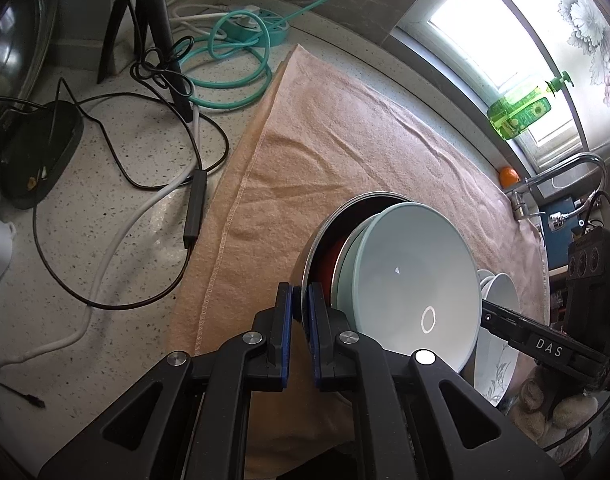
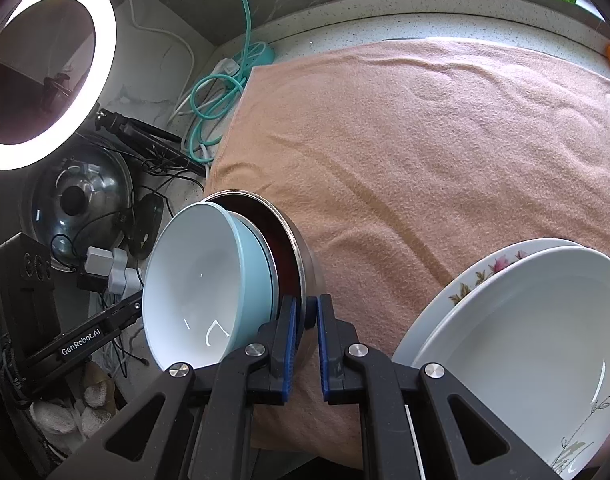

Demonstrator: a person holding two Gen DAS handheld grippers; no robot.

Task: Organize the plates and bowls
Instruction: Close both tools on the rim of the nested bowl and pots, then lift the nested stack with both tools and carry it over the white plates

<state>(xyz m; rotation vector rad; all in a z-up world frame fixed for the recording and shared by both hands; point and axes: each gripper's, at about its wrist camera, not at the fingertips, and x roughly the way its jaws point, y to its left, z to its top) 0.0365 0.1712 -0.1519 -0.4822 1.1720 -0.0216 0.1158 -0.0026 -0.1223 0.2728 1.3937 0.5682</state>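
A nested stack of bowls hangs over the peach towel (image 1: pixel 345 140): a steel bowl (image 1: pixel 311 256) outermost, a red one inside it, then a pale blue bowl (image 1: pixel 417 280) with a white inside. My left gripper (image 1: pixel 301 300) is shut on the steel rim. At the opposite side of that rim my right gripper (image 2: pixel 307 312) is shut on the steel bowl (image 2: pixel 305 252). The blue bowl (image 2: pixel 197 280) shows at its left. Two white plates (image 2: pixel 525 340), the one behind with a floral rim, lie stacked at the right. Each view catches the other gripper and a gloved hand.
Left of the towel (image 2: pixel 425 140) the speckled counter (image 1: pixel 125 160) holds black and white cables, a teal power strip (image 1: pixel 249 24), tripod legs (image 1: pixel 161 32), a ring light (image 2: pixel 49 72) and a steel lid (image 2: pixel 81 196). A green bottle (image 1: pixel 521 108) and a faucet (image 1: pixel 565 172) stand by the window.
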